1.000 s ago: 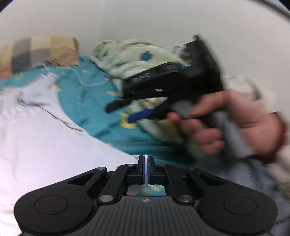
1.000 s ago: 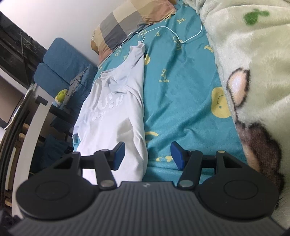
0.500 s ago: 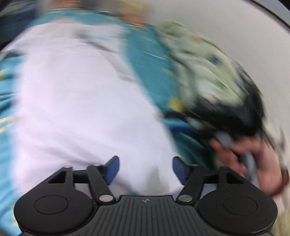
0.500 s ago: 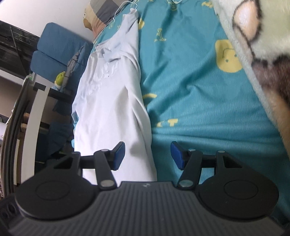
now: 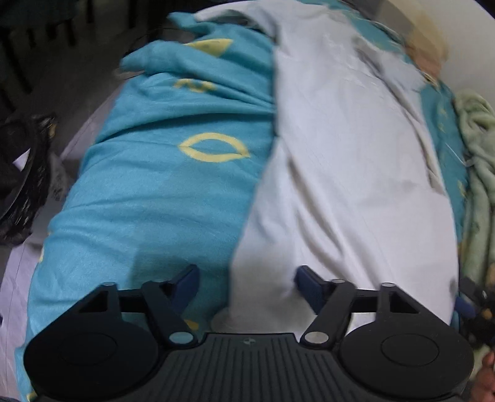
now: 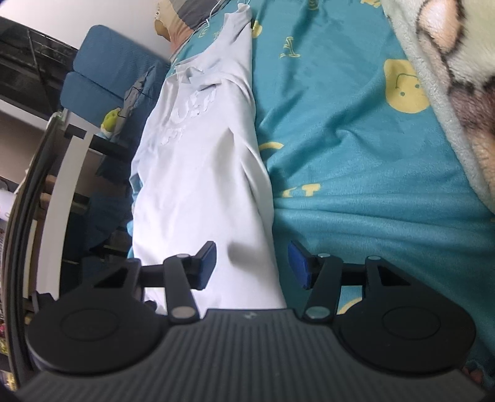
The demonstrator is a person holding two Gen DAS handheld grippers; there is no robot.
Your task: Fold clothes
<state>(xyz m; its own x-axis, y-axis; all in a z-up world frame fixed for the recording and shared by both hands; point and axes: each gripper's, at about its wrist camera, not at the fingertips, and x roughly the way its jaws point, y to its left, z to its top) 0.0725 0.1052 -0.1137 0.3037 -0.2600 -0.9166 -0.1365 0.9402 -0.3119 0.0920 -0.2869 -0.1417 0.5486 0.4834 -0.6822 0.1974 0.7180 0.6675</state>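
Note:
A white T-shirt (image 5: 346, 160) lies lengthwise on a teal bedsheet with yellow prints (image 5: 173, 191). My left gripper (image 5: 246, 283) is open and empty, its jaws astride the shirt's near left hem edge, close above it. In the right wrist view the same shirt (image 6: 198, 160) shows raised white lettering on the chest. My right gripper (image 6: 252, 266) is open and empty, jaws either side of the shirt's near right edge. The teal sheet (image 6: 355, 148) lies to its right.
A pale green fleece blanket (image 5: 478, 160) is bunched at the bed's right side; it fills the right of the right wrist view (image 6: 448, 71). A checked pillow (image 6: 176, 18) lies at the head. A blue chair (image 6: 105, 77) stands beside the bed. The bed's left edge (image 5: 74, 145) drops to a dark floor.
My left gripper has opened from shut and swung left and down over the shirt's hem. My right gripper has moved down closer to the shirt's near edge, staying open.

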